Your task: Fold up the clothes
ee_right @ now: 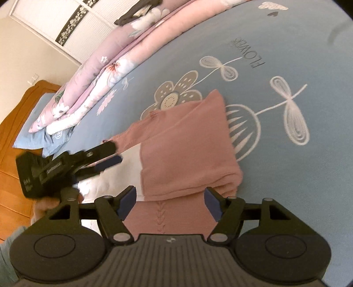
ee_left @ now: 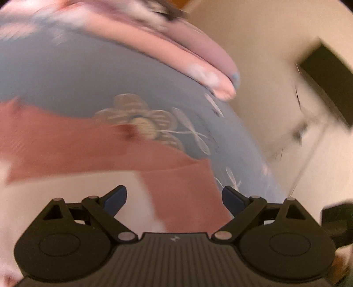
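A pink knitted sweater (ee_right: 187, 154) lies on the blue flower-print bed sheet (ee_right: 286, 176), with one side folded over and a sleeve running out to the left. A white patch of cloth (ee_right: 123, 167) shows beside it. My right gripper (ee_right: 169, 203) hovers open over the sweater's near edge, its pads apart from the knit. My left gripper (ee_right: 114, 153) is at the sleeve's cuff, fingers apart. The left wrist view is blurred: my left gripper (ee_left: 174, 198) is wide open above the sweater (ee_left: 66, 141), with nothing between its fingers.
A folded pink floral quilt (ee_right: 110, 72) lies along the far side of the bed, a dark item (ee_right: 136, 11) on top. A wooden headboard (ee_right: 26, 103) stands at left, a white wardrobe (ee_right: 66, 28) behind. A hand (ee_right: 42, 207) holds the left gripper.
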The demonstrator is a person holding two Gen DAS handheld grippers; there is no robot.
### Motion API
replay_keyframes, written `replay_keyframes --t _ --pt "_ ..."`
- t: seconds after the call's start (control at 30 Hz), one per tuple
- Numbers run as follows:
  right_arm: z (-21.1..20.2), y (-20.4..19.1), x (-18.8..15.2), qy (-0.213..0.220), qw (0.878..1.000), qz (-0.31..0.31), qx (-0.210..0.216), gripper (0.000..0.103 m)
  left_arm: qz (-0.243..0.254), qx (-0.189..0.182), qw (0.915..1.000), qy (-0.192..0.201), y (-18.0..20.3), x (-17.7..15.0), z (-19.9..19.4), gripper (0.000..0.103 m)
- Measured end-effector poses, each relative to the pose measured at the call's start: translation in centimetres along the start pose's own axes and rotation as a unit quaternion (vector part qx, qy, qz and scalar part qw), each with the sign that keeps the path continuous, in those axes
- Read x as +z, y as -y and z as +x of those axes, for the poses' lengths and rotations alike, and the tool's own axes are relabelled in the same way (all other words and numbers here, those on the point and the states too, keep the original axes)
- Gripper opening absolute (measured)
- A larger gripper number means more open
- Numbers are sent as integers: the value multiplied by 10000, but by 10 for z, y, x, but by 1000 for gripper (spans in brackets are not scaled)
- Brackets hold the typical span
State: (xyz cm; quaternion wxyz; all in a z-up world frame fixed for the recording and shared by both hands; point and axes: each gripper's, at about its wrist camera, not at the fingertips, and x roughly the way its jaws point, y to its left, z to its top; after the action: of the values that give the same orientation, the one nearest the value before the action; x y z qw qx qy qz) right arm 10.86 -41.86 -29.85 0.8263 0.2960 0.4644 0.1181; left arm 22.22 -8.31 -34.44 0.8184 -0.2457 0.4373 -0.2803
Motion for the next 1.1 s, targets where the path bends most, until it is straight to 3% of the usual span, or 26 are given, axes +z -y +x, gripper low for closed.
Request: replay_keyframes --t 0.23,0.5,0.7,0.87,0.93,1.03,1.1 --pt "17 -18 -5 -170 9998 -25 -65 73 -1390 -210 9874 729 -71 -13 -46 93" --pt "25 -42 0 -299 9991 -278 -92 74 -1641 97 9826 870 -98 -27 -86 93" --pt "27 -58 4 -329 9986 -408 -39 75 -1460 415 9851 807 -85 -17 -93 93" --pt "33 -67 4 -430 9978 -494 31 76 -762 71 9946 705 -57 5 -75 93" --pt "36 -71 2 -462 9975 -537 27 76 -534 167 9968 575 -55 10 -61 93" --pt "40 -75 0 -509 9969 -594 40 76 -662 356 9964 382 -69 10 -54 93" --pt "41 -77 0 -520 9967 -623 27 76 -784 387 9951 463 -82 7 -60 93"
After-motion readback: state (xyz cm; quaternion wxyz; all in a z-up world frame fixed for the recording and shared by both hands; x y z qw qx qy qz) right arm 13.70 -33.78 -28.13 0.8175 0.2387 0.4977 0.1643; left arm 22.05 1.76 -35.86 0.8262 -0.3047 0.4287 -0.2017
